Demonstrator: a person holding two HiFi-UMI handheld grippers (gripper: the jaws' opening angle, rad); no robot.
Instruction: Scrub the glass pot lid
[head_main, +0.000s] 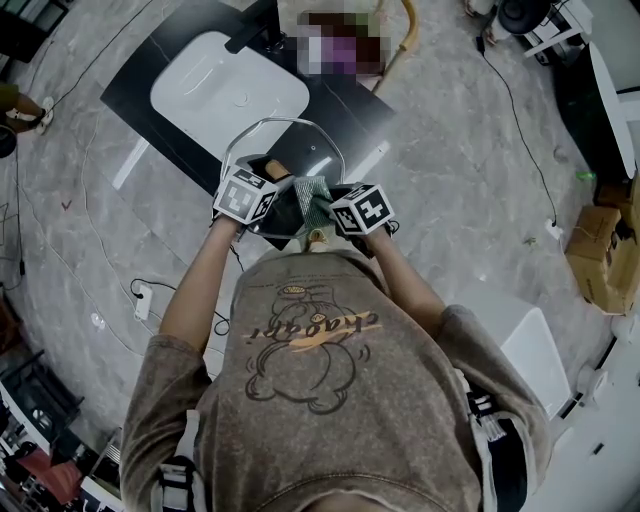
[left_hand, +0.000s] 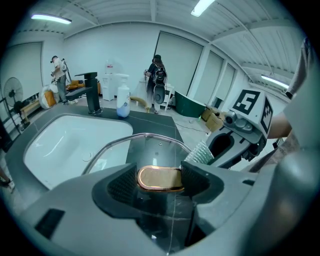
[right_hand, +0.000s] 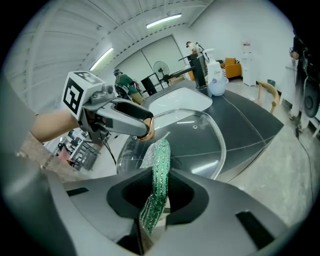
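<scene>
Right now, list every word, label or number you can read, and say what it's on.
Nothing reads clearly.
Shirt: cursive print above a cartoon figure, seen upside down, not legible.
Marker cubes: black-and-white code squares only, no letters or numbers.
Pump bottle: label too small and blurred to read.

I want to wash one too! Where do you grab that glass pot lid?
The copper-coloured oval knob on the clear glass pot lid, from its knob side: it sticks out from the smooth glass, and the left gripper is shut on it.

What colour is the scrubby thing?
Green with silvery threads; the scrubber shows best in the right gripper view.
</scene>
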